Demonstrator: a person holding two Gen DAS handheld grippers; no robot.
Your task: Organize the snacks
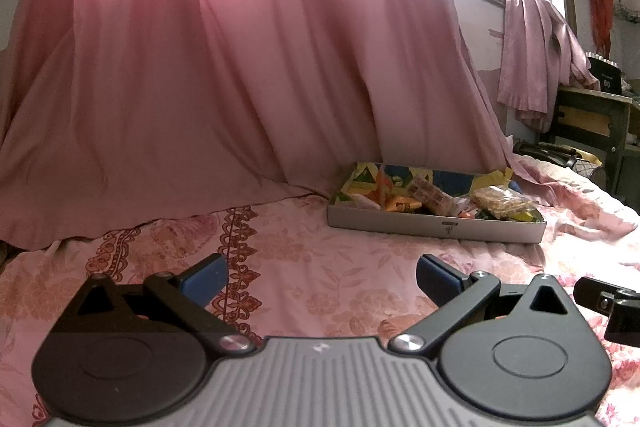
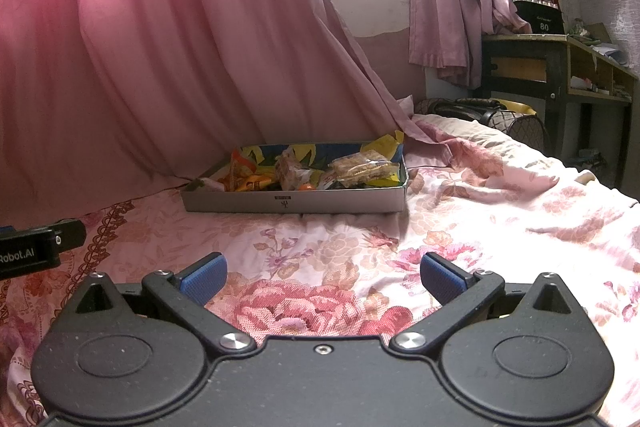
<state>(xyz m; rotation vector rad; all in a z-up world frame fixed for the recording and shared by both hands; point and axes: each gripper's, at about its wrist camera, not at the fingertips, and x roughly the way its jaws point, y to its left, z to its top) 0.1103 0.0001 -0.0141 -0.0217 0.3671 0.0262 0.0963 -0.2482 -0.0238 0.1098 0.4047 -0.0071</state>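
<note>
Two empty grippers face a box of snacks on a bed.

Left gripper [image 1: 320, 277] and right gripper [image 2: 322, 275] hover with jaws wide apart, holding nothing. The box [image 2: 294, 201], at 12 o'clock from the right, holds all visible snacks [image 2: 362, 167]; sorting could be finished or pending. "Robot.AI" is readable on the left gripper.

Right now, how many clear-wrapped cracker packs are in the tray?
2: one cracker pack at the tray's right end, another cracker pack near the middle. Others may lie hidden underneath.
</note>
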